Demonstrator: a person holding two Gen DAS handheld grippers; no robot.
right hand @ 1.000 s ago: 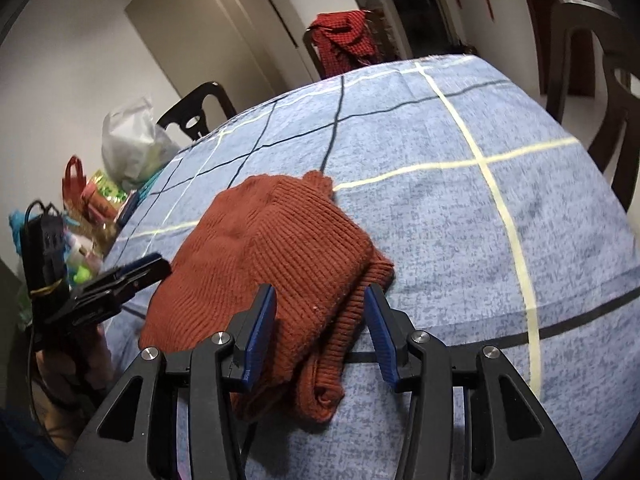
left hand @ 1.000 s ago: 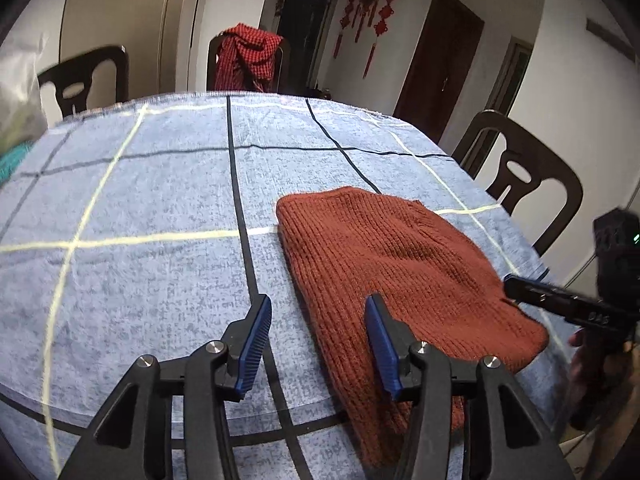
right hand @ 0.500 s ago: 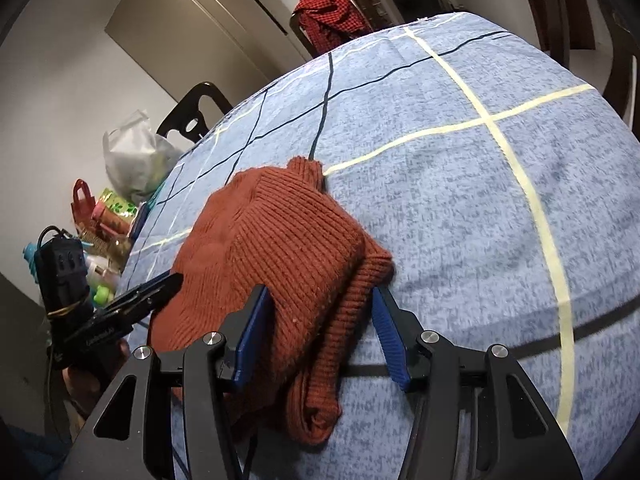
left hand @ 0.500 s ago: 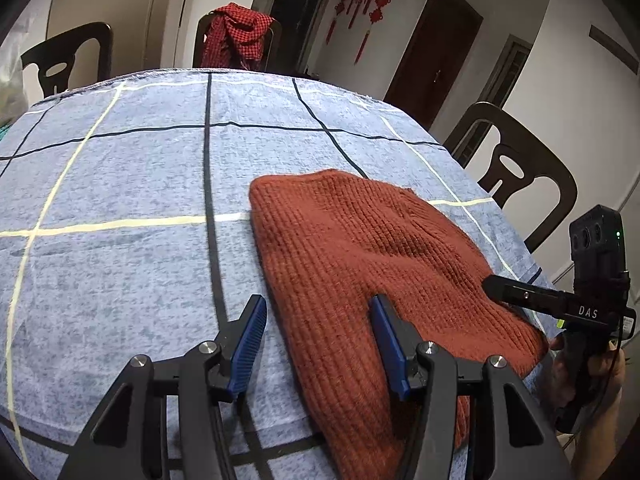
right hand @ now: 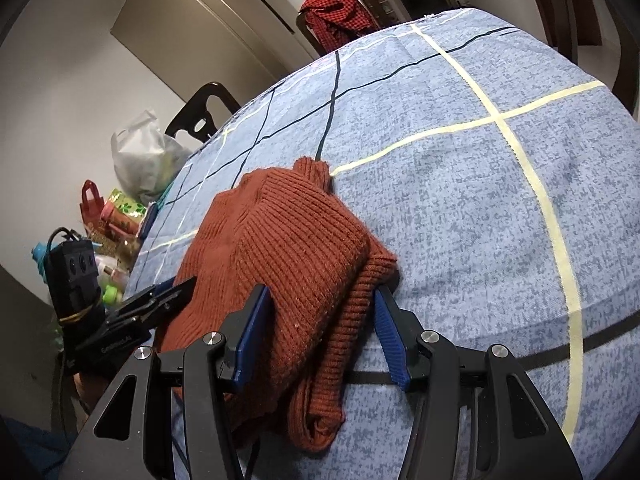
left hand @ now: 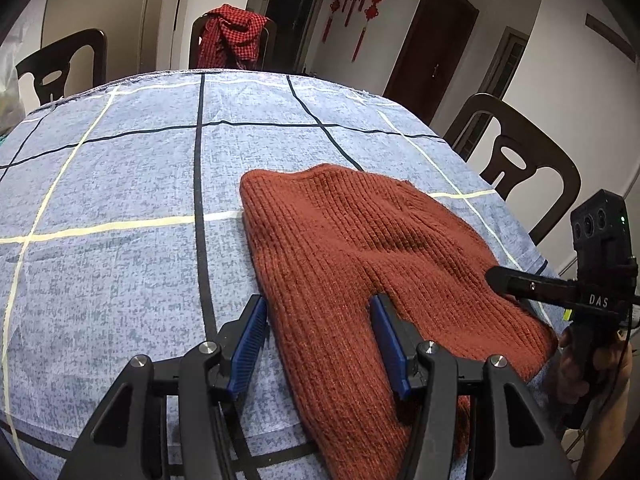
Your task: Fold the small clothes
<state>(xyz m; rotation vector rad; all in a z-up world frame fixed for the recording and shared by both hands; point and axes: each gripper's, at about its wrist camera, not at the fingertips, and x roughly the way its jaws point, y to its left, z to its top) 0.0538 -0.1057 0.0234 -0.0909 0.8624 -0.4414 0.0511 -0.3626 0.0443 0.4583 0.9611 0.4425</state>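
Note:
A rust-red knit sweater lies folded on the blue checked tablecloth, near the table's front edge. My left gripper is open, its jaws straddling the sweater's near left edge. My right gripper is open around the folded sweater's near corner, where a doubled sleeve or hem hangs down. Each gripper shows in the other's view: the right one at the sweater's right edge, the left one at its left edge.
Dark wooden chairs stand round the table; one at the far side carries a red checked cloth. Bags and bottles crowd the table's left end. The tablecloth stretches right of the sweater.
Both grippers have moved forward onto the sweater's near edge. Their jaws stay open. The sweater has hardly shifted.

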